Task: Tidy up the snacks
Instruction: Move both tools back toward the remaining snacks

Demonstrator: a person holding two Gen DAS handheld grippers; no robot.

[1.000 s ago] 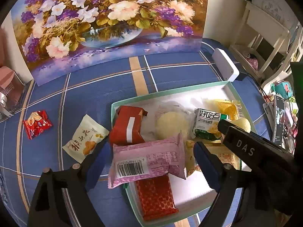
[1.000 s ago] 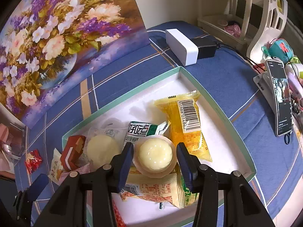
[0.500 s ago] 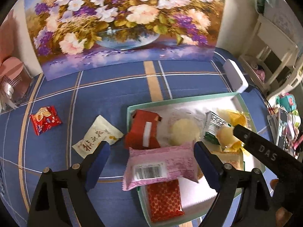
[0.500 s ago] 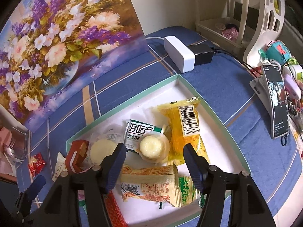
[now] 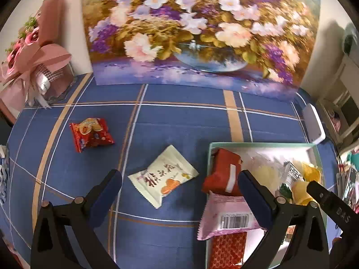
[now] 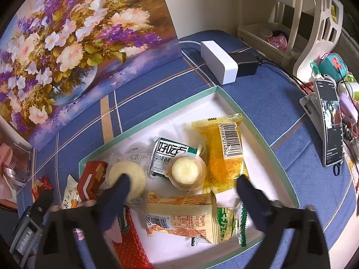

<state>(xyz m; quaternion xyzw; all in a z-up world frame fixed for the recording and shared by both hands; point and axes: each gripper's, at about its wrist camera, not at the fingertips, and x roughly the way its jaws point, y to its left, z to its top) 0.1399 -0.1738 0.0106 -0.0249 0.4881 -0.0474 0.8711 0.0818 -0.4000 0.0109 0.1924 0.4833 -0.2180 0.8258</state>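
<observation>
Left gripper (image 5: 179,180) opening, clasping nothing; cream crinkle-edged snack packet (image 5: 163,176) flat on blue plaid cloth (image 5: 179,121) between the spread fingers at lower centre, long axis running lower left to upper right. Right gripper (image 6: 182,185) opening, empty, above round pale-yellow pudding cup (image 6: 188,171) inside green-rimmed white tray (image 6: 274,152). Lower right, pink barcoded wrapper (image 5: 226,215) partly hidden behind a finger.

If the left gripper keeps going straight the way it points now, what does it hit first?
Most likely the cream snack packet lying on the blue cloth, outside the tray. It sits between the left gripper's opening jaws, untouched. Depth is hard to judge.
</observation>
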